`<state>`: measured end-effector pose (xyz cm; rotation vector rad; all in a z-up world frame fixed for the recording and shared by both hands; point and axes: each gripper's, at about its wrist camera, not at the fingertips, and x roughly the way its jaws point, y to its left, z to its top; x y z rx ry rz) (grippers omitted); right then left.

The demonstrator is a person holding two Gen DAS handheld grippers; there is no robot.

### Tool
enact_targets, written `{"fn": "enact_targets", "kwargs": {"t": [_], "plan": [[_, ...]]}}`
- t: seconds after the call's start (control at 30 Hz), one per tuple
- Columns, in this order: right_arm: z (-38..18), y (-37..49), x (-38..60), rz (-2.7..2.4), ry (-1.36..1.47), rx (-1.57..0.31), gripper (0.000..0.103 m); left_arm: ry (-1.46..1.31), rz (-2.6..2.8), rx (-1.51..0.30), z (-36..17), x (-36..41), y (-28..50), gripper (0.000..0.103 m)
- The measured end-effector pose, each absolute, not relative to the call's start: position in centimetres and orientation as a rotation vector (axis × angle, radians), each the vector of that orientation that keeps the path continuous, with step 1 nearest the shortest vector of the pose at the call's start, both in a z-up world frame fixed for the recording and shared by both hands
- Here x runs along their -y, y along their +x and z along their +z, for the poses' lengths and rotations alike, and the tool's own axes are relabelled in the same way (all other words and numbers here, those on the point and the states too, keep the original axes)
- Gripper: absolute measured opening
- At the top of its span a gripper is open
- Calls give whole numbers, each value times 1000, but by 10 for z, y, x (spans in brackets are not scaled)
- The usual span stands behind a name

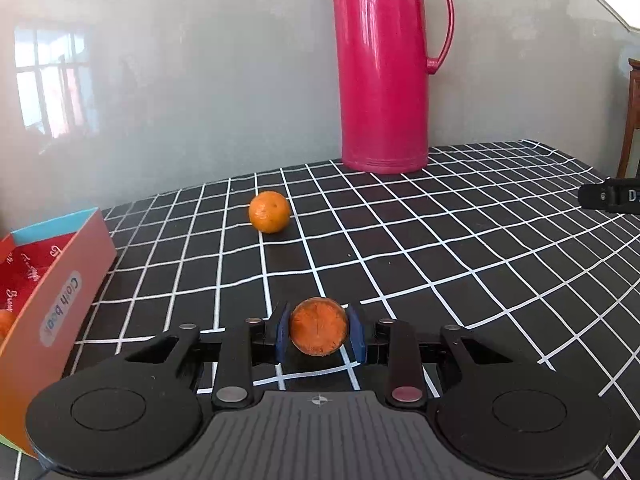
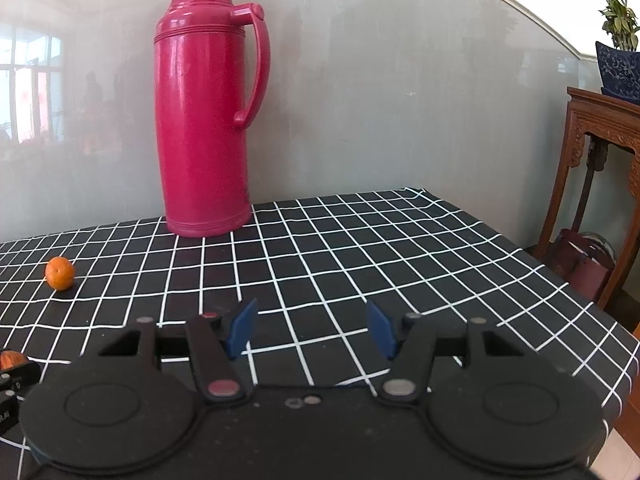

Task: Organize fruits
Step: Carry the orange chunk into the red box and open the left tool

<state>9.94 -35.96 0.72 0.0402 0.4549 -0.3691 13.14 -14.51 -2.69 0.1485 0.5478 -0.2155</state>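
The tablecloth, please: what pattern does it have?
Black tablecloth with a white grid; clearest in the right wrist view.

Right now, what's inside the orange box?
In the orange box: red printed lining and part of one mandarin at the frame edge. The near wall and the crop hide the rest.

Orange mandarins [image 1: 269,212] — pink thermos [image 1: 382,68] — black white-grid tablecloth [image 1: 460,240].

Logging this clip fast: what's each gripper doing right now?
Left gripper: closed on an orange, holding it above the checked tablecloth.
Right gripper: open, holding nothing.
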Motion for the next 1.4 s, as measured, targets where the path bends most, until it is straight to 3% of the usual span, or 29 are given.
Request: {"fn": "enact_targets", "kwargs": {"t": [0.7, 1.4], "plan": [[13, 108, 318, -307, 27, -454, 59, 125, -135, -431, 19, 69, 109, 31], [15, 139, 191, -94, -57, -457, 59, 51, 75, -431, 19, -61, 97, 31]]}}
